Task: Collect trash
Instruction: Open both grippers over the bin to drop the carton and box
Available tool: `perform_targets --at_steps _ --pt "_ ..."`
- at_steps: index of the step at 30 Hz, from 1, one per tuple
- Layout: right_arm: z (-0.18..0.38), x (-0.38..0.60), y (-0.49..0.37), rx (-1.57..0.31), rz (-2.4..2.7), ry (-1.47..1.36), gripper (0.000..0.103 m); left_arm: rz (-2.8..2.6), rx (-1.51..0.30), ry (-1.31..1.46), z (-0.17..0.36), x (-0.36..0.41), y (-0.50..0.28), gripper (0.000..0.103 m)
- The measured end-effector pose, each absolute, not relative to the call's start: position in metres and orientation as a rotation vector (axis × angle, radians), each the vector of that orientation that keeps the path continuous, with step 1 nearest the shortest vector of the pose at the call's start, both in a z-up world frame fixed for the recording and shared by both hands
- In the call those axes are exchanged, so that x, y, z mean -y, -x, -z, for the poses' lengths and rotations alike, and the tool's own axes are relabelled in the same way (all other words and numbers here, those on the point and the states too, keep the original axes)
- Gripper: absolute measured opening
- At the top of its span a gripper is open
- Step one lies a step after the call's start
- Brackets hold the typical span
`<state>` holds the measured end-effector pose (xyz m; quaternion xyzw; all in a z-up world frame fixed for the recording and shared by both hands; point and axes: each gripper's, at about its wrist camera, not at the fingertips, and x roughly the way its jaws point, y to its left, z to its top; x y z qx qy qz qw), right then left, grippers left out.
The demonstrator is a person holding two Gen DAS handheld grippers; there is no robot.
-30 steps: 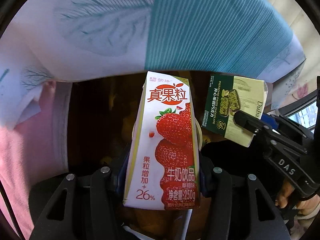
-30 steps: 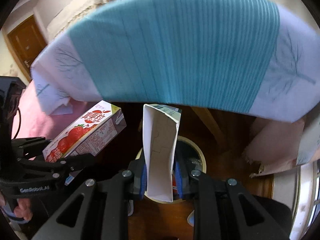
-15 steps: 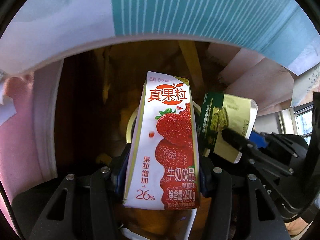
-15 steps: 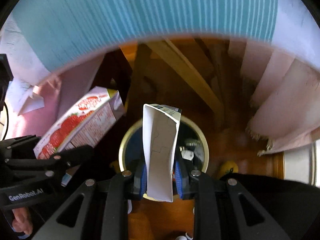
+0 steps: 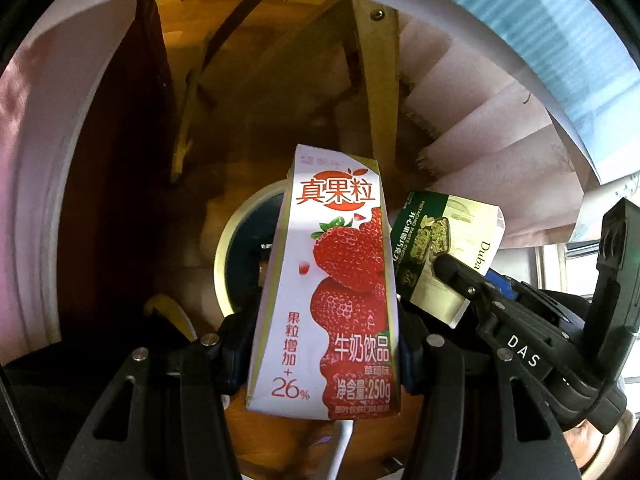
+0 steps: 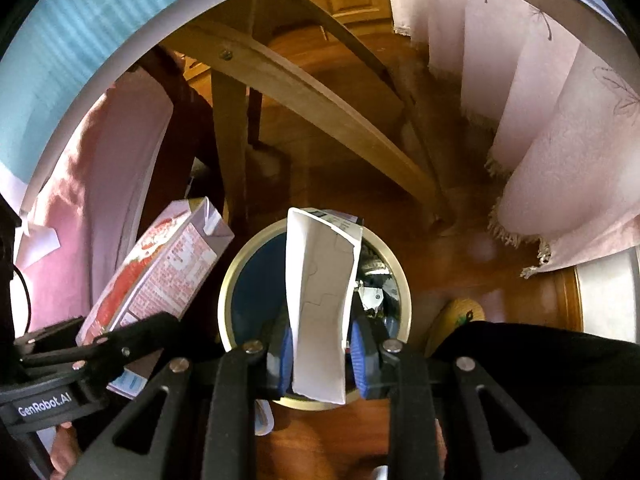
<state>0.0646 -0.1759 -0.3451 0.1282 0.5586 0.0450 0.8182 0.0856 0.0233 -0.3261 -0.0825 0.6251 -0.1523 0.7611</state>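
Observation:
My left gripper [image 5: 324, 356] is shut on a strawberry milk carton [image 5: 332, 280] and holds it upright above the floor. The carton also shows in the right wrist view [image 6: 160, 272], left of the bin. My right gripper [image 6: 320, 352] is shut on a green and white chocolate box [image 6: 320, 300], held directly over the round trash bin [image 6: 234, 280]. The box shows in the left wrist view [image 5: 444, 248], right of the carton. The bin [image 5: 240, 248] stands on the wooden floor, with some trash inside.
A wooden table's legs and braces [image 6: 304, 88] rise behind the bin. A pink tablecloth [image 6: 560, 140] hangs at the right and another pink cloth [image 6: 100, 168] at the left. A yellow slipper [image 6: 456, 316] lies on the floor right of the bin.
Both grippers have tilted downward, past the blue striped tablecloth's edge. The bin has come into fuller view, with the chocolate box now over its opening.

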Motion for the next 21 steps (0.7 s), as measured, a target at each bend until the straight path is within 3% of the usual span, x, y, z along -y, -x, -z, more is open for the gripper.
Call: perform_targets --at_steps 7,8,10,11,15,21 --pt "0.347 0.175 -0.070 -1.191 -0.109 -0.327 0.032 0.277 -1.349 0.152 0.329 -0.017 -0.088 0.055" --pt "0.348 0.174 -0.071 -1.197 -0.118 -0.338 0.032 0.268 -1.347 0.150 0.329 -0.018 -0.089 0.057" --pt "0.349 0.172 -0.072 -1.207 -0.128 -0.334 0.033 0.244 -1.339 0.154 0.329 -0.019 -0.090 0.079" --pt "0.349 0.171 -0.072 -1.208 -0.127 -0.326 0.033 0.234 -1.335 0.159 0.328 -0.021 -0.091 0.080" --pt "0.350 0.168 -0.071 -1.206 -0.134 -0.313 0.040 0.199 -1.327 0.175 0.329 -0.027 -0.094 0.081" --pt "0.352 0.166 -0.070 -1.210 -0.127 -0.286 0.040 0.155 -1.301 0.174 0.324 -0.033 -0.092 0.081"
